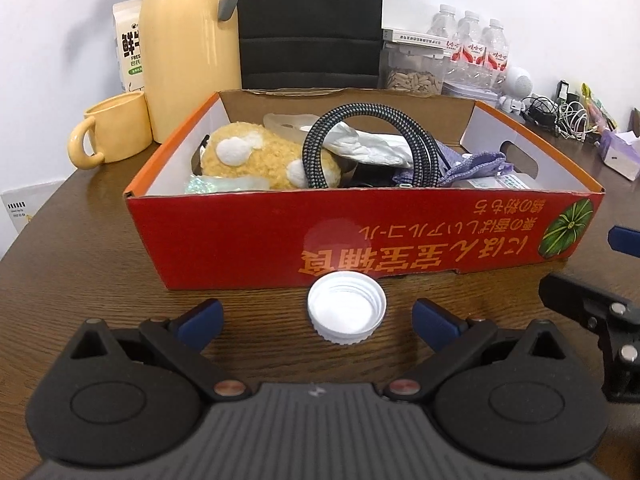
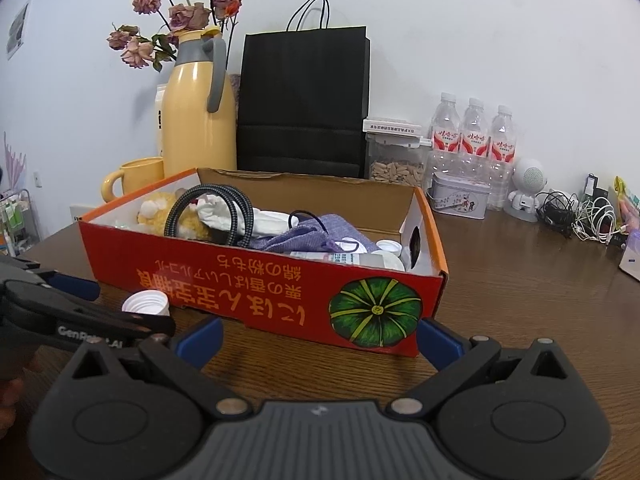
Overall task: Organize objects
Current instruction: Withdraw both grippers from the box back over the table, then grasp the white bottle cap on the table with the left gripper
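Observation:
A white bottle cap (image 1: pixel 346 307) lies open side up on the wooden table, just in front of a red cardboard box (image 1: pixel 280 240). My left gripper (image 1: pixel 318 320) is open, its blue fingertips either side of the cap and not touching it. The box holds a yellow plush toy (image 1: pixel 256 158), a braided cable (image 1: pixel 320 140), white tissue and a purple cloth (image 1: pixel 472 166). My right gripper (image 2: pixel 319 338) is open near the box's front right corner (image 2: pixel 424 320), empty. In the right wrist view the cap (image 2: pixel 147 303) sits to the left, beside the left gripper (image 2: pixel 80 308).
Behind the box stand a yellow thermos (image 1: pixel 188 48), a yellow mug (image 1: pixel 112 132), a black paper bag (image 2: pixel 304 104), a seed jar (image 2: pixel 396 156), three water bottles (image 2: pixel 474 140), a tin (image 2: pixel 460 198) and tangled cables (image 2: pixel 580 216). A tissue pack (image 1: pixel 618 152) lies far right.

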